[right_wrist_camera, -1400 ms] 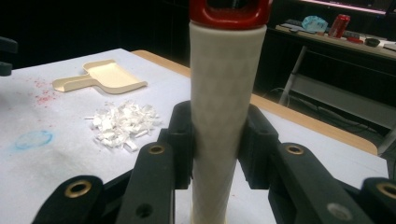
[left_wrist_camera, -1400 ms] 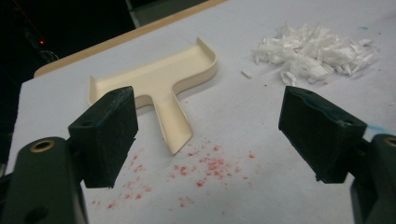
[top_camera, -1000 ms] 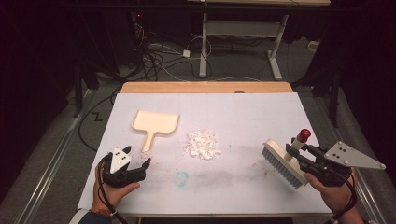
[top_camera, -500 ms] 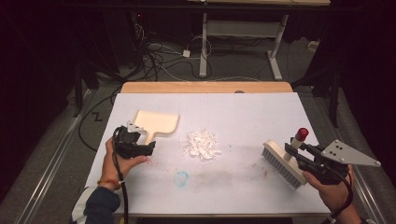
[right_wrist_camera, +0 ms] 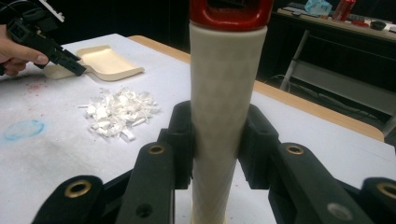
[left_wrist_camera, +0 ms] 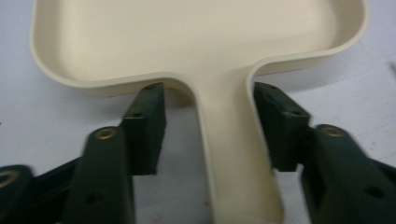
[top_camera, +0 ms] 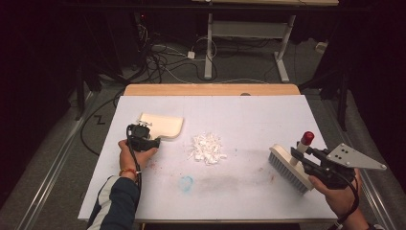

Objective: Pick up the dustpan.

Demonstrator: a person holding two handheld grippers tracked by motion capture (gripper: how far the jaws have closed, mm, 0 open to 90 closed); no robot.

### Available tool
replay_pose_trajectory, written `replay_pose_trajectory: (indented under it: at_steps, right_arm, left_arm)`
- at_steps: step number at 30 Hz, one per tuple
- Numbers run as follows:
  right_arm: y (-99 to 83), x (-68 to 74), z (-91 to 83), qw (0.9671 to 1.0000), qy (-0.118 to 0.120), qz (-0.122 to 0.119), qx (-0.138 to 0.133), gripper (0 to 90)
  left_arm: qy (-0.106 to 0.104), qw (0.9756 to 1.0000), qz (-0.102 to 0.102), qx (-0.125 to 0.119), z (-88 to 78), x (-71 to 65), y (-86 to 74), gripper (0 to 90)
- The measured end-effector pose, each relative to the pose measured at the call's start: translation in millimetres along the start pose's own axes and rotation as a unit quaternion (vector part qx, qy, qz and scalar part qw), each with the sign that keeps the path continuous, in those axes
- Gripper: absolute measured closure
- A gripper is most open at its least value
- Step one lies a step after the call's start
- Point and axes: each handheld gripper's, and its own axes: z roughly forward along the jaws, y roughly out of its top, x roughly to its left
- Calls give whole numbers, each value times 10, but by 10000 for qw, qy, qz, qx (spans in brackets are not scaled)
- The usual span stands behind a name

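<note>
**Two grippers, one still to close**

High view: the left gripper (top_camera: 152, 139) reaches the cream plastic dustpan (top_camera: 163, 125); a pile of white scraps (top_camera: 207, 147) lies mid-table.

Left gripper view: open jaws straddle the dustpan's handle (left_wrist_camera: 233, 154), untouching; closing seems next.

Right gripper view: the right gripper (right_wrist_camera: 218, 149) clamps the cream, red-capped brush handle (right_wrist_camera: 226, 93).

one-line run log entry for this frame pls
left gripper: open, jaws straddling dustpan handle, not closed | right gripper: shut on brush handle | white scraps: piled mid-table, untouched
</note>
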Motion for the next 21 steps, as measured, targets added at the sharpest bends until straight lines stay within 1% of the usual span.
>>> replay_pose_trajectory:
  at_steps: [3,4,8,9,11,12,14,17,21]
  right_arm:
    - [-1,7,3,10000,26,-20,8,700]
    - [-3,8,5,10000,29,-21,15,700]
    - [-10,8,17,10000,57,-13,31,700]
    - [-11,6,18,10000,58,-11,32,700]
    - [-11,5,19,10000,53,0,36,700]
    - [-11,4,20,10000,56,-12,39,700]
    - [-11,3,19,10000,48,0,39,700]
    - [-13,0,19,10000,45,-1,42,700]
    - [-14,-9,21,10000,38,-11,44,701]
  left_arm:
    - [5,10000,76,-27,3,-20,4,624]
    - [2,10000,63,-29,3,-19,6,632]
    - [-54,9999,24,-85,-3,0,-4,635]
    - [-43,9999,10,-98,-7,-1,-3,635]
    - [1,9999,55,-132,-25,5,2,636]
    - [3,9999,25,-171,-42,10,3,637]
    - [27,9997,45,-229,-93,30,9,638]
    - [4,9992,26,-400,-200,58,18,638]
    - [70,9984,157,-542,-348,48,32,639]
